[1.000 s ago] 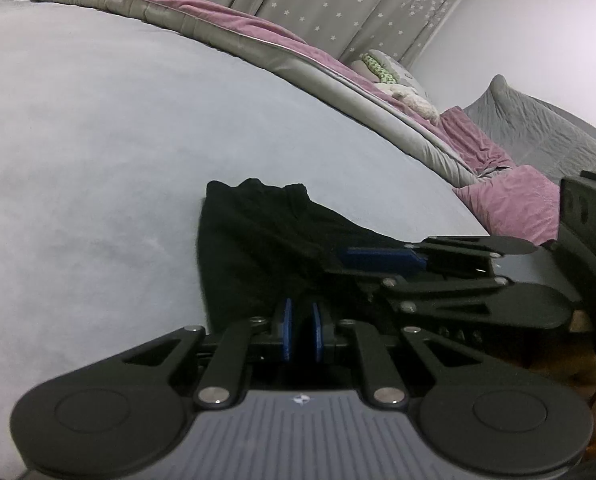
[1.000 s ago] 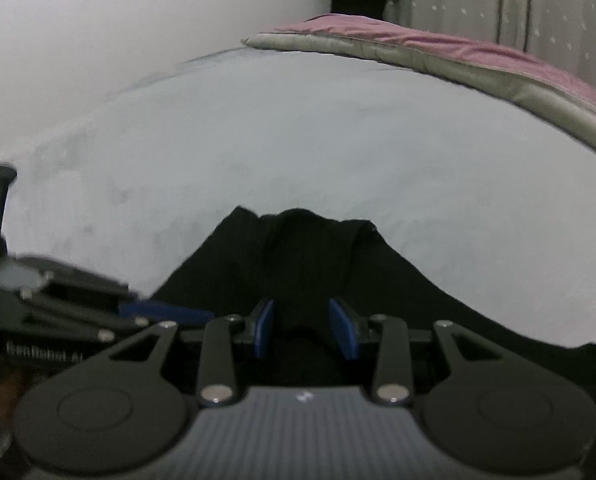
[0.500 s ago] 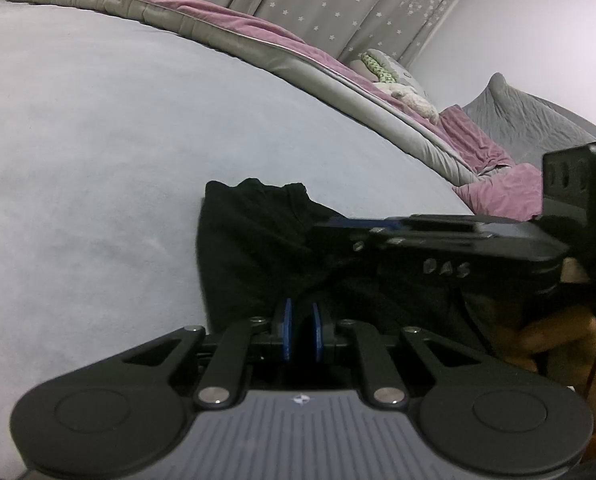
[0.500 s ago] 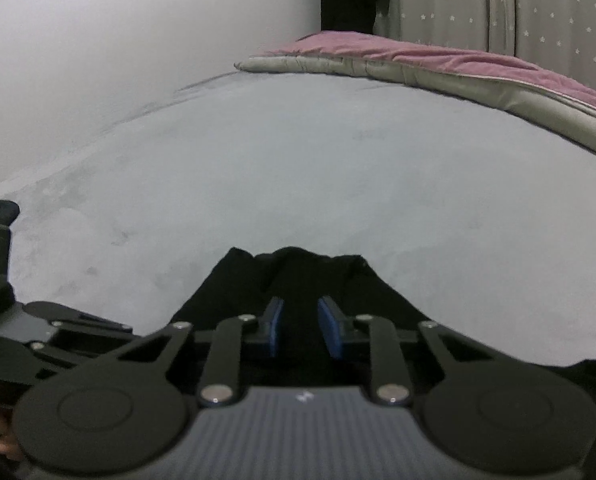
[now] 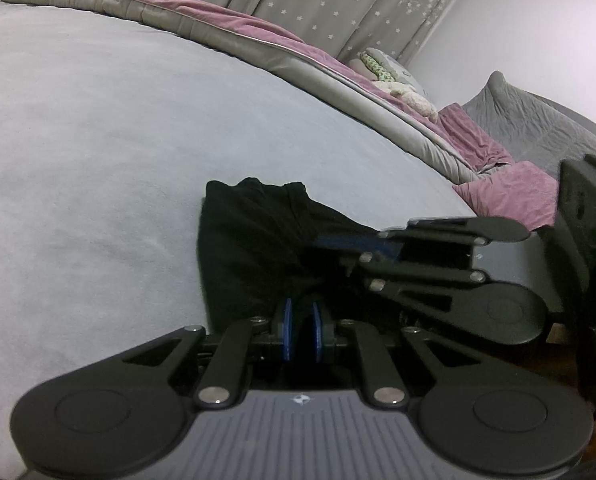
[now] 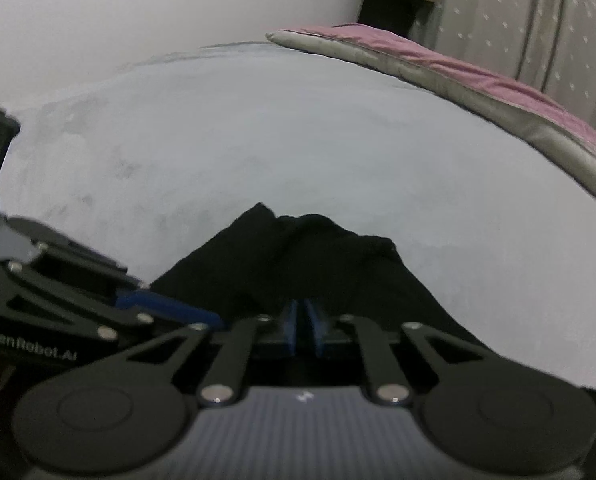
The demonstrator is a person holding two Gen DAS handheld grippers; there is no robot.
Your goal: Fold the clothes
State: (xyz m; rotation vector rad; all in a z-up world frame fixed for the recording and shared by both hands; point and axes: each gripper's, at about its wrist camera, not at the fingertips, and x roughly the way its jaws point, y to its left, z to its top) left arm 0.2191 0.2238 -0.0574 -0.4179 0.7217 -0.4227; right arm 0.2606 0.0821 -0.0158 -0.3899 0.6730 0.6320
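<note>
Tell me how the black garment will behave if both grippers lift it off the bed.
The black garment lies rumpled in soft folds, so it will probably hang limp and sag between the left gripper and right gripper. It looks like thin cloth, likely light. The bed cover looks napped, so a dragged edge may catch rather than slide.

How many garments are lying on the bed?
1: a black garment on the grey bed, its near edge at both grippers' jaws. More may lie hidden behind the grippers.
</note>
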